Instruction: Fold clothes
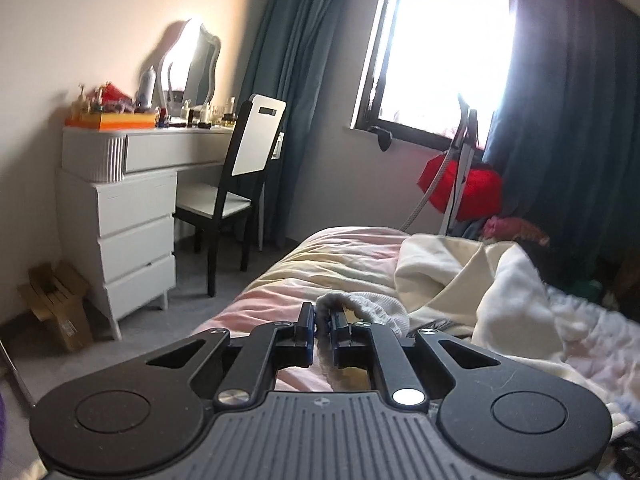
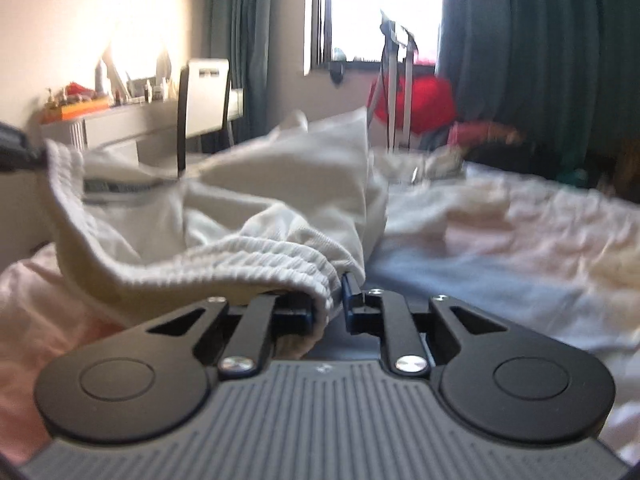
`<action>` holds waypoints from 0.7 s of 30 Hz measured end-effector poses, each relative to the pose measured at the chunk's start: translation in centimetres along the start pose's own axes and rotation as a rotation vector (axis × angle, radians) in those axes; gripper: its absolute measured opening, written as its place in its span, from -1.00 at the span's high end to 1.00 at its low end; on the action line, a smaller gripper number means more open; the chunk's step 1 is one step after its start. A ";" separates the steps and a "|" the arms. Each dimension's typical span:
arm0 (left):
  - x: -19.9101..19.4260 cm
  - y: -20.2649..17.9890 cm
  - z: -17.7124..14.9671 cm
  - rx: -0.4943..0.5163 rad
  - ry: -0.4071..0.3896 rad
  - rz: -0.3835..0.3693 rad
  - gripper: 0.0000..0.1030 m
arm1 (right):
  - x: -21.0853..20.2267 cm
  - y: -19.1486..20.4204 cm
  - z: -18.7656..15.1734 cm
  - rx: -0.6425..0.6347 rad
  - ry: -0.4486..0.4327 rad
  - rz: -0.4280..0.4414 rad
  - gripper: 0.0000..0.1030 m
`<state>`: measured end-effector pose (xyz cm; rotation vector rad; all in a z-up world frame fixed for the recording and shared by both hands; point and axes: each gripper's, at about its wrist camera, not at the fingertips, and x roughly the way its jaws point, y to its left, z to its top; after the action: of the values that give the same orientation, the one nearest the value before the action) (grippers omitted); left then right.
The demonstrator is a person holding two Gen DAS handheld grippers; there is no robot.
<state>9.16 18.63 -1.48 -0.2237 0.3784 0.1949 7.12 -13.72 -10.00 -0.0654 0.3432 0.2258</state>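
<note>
The left gripper (image 1: 323, 316) has its two fingers clenched on the ribbed hem of a cream garment (image 1: 368, 312), the fabric pinched in the narrow slot between the blue pads and trailing off to the right of the fingers. The right gripper (image 2: 334, 300) likewise grips the ribbed hem of the garment (image 2: 256, 256): the thick band wraps over its left finger and drops into the gap, while the right finger presses against it from the other side. From there the hem stretches up and away to the left of the right gripper's fingers, sagging in a loop, with the body of the garment bunched just beyond the fingertips.

Ahead of the left gripper's fingers the bed (image 1: 312, 264) runs forward to its far edge, with bare grey floor (image 1: 188, 312) to the left of it. To the right of the right gripper's fingers the rumpled pink and white bedding (image 2: 520, 232) lies open.

Beyond the bed stand a chair (image 1: 244, 176) and a white dressing table (image 1: 120, 184) with a mirror (image 1: 196, 68), left of the left gripper's fingers. Straight ahead a bright window (image 1: 436, 48) sits between teal curtains (image 1: 288, 80), with a red bag (image 1: 464, 188) below it.
</note>
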 end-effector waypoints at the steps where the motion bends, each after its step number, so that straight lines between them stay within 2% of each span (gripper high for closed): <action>1: 0.0 0.2 0.1 -0.017 -0.001 -0.006 0.83 | -1.1 0.1 0.8 -0.007 -0.035 -0.006 0.68; 5: -0.3 1.2 0.4 -0.090 -0.002 -0.038 0.84 | -5.6 0.8 3.3 -0.070 -0.149 -0.039 0.68; 7: -0.7 1.3 0.5 -0.095 -0.007 -0.045 0.83 | -7.4 1.3 3.4 -0.120 -0.138 -0.049 0.68; 11: -1.0 0.7 0.3 -0.067 0.029 -0.023 0.83 | -7.8 1.7 1.6 -0.081 0.046 0.019 0.63; 13: -0.4 0.5 -0.2 -0.040 0.088 0.011 0.83 | -6.3 1.4 0.3 -0.020 0.178 0.072 0.60; 16: 0.6 1.1 -0.8 -0.027 0.181 0.035 0.79 | -4.4 1.3 -0.8 -0.001 0.313 0.092 0.54; 18: 1.0 1.7 -1.1 -0.034 0.229 0.031 0.74 | -4.1 1.0 -0.7 0.029 0.343 0.103 0.51; 20: 1.0 2.4 -1.1 -0.058 0.260 0.022 0.67 | -4.4 0.3 -0.3 0.085 0.358 0.137 0.39; 21: 0.7 2.5 -1.1 -0.066 0.271 0.018 0.53 | -4.7 0.0 -0.2 0.115 0.368 0.156 0.37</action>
<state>8.83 20.88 -3.24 -0.3134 0.6440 0.1959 2.77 -14.70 -8.62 0.0343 0.7287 0.3486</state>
